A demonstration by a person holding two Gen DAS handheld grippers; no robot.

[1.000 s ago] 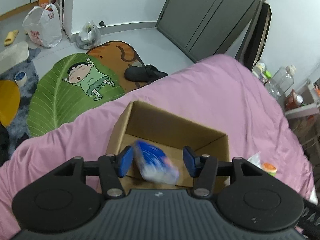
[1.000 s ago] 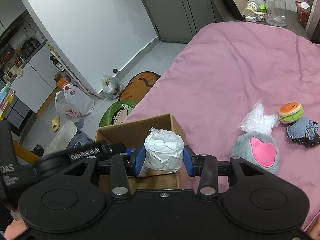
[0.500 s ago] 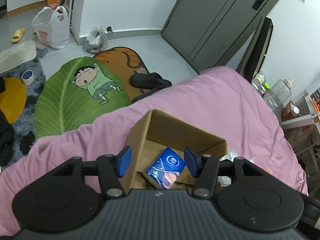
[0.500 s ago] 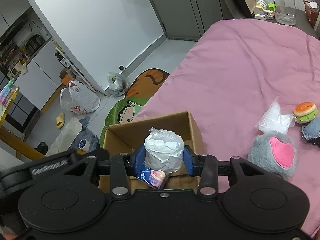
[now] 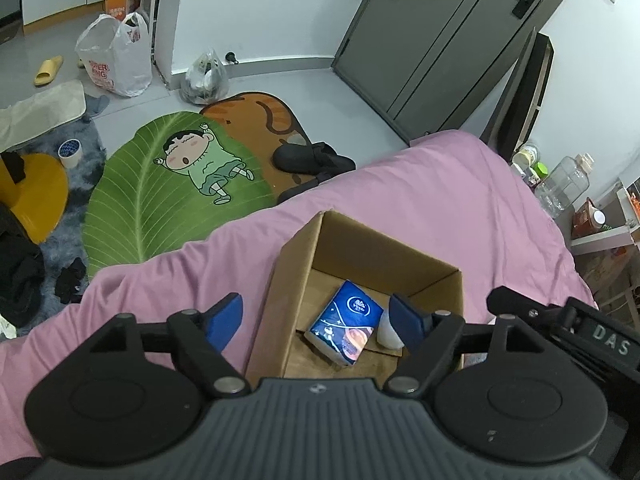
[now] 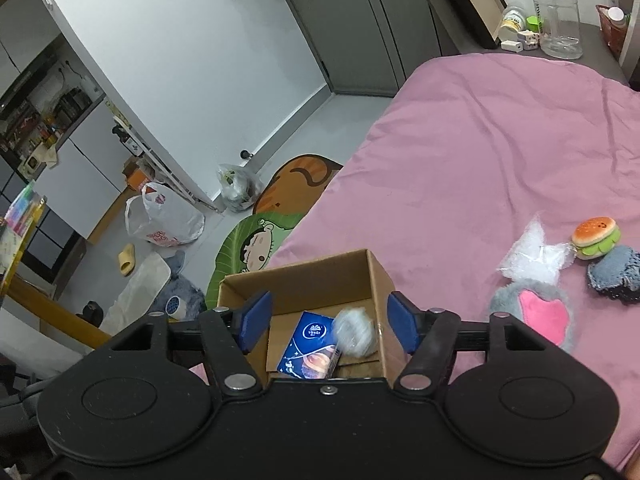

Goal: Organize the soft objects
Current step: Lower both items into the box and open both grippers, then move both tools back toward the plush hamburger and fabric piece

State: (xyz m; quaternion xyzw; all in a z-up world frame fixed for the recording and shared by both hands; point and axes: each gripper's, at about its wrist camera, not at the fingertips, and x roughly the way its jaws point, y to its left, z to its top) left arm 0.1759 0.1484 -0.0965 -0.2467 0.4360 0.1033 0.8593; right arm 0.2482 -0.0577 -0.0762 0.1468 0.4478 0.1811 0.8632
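An open cardboard box [image 5: 288, 276] [image 6: 296, 280] sits on the pink bed. A blue tissue pack [image 5: 344, 322] [image 6: 308, 342] lies inside it. A white wrapped roll [image 6: 356, 334] is blurred, inside the box beside the pack; its edge shows in the left wrist view [image 5: 386, 332]. My left gripper [image 5: 316, 318] is open and empty above the box's near edge. My right gripper [image 6: 326, 322] is open and empty above the box. On the bed to the right lie a grey and pink plush [image 6: 536, 314], a clear plastic bag [image 6: 528, 256], a burger toy [image 6: 596, 236] and a blue-grey fuzzy item [image 6: 616, 274].
The bed edge drops to the floor on the left, with a green leaf mat [image 5: 160, 192], an orange cat mat [image 5: 260, 124], black slippers [image 5: 312, 158] and plastic bags [image 5: 116, 56]. A nightstand with a clear jug [image 6: 556, 20] stands at the bed's far end.
The left gripper dropped the blue tissue pack into the box and opened wider. The right gripper opened and let go of the white roll, which fell into the box.
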